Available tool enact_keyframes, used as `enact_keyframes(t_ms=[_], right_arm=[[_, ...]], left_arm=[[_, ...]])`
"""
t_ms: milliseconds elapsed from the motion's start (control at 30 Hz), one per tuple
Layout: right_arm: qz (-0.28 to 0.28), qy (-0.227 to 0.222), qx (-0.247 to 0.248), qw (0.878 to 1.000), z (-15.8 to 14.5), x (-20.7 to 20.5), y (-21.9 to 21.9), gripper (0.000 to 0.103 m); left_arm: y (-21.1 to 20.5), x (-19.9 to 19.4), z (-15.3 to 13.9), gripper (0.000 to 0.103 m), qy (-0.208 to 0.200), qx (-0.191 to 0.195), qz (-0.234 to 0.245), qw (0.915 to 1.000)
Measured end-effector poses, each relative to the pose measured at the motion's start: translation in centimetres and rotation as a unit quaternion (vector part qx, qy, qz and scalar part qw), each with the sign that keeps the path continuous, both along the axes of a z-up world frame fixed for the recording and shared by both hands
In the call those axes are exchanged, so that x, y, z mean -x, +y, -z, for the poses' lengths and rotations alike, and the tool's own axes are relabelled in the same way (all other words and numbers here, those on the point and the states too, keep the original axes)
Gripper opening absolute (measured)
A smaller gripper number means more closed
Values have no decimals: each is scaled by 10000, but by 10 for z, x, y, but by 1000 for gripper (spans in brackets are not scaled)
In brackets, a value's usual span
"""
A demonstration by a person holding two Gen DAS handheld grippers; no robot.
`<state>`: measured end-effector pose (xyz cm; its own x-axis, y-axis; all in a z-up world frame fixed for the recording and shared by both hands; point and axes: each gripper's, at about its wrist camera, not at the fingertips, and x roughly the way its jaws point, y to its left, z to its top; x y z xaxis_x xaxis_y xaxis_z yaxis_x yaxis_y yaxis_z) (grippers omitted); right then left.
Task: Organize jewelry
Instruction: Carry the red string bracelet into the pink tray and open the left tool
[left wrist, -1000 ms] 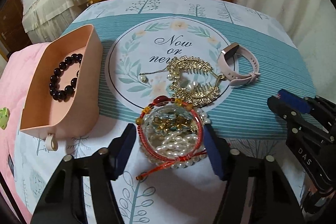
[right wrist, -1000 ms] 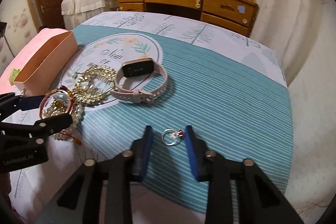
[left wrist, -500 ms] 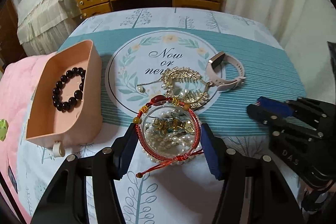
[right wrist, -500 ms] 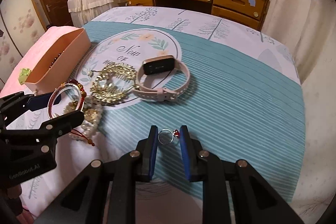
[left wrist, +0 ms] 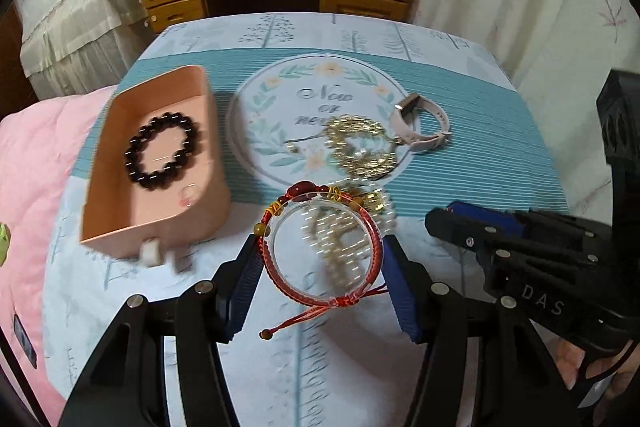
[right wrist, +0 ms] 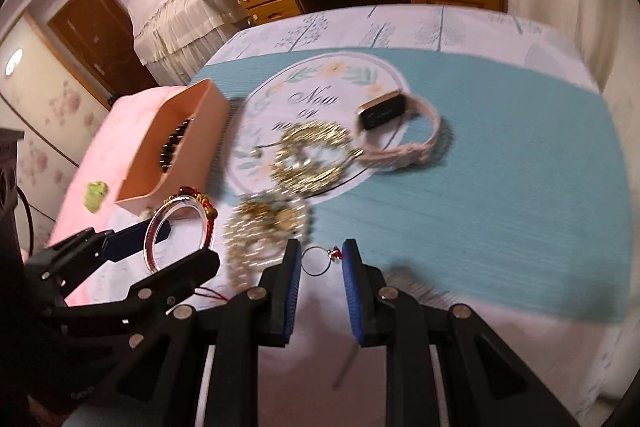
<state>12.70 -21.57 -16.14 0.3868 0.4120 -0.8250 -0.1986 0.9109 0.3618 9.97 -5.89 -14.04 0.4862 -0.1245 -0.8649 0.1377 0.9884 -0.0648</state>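
Both handheld grippers angle steeply downward, side by side. The left gripper [left wrist: 320, 267] has its blue pads pressed against opposite sides of a red bracelet [left wrist: 320, 251], carrying it clear of the surface. At its three o'clock the right gripper [right wrist: 318, 259] points toward ten o'clock, jaws nearly together and pinching a thin ring [right wrist: 320, 259] between the fingertips.

Both tongs lifted: bangle [left wrist: 320, 247] and ring [right wrist: 320, 259] raised.
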Motion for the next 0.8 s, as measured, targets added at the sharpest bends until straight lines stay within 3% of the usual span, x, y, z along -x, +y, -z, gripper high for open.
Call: enact_keyframes(t_ms=[200,400,800], right_arm=[[117,237,-521,9983,-2,10,24,21],[-90,444,-610,9971,-4,17,66,21],[118,-7,-681,9976,-31,5,136,21]], left_arm=[[37,10,-16,58,-100,-275,-44,9996],[80,16,-30,58,-77,-272,-137,9995],[140,-18,-58,58,-177,-181,392,9989]])
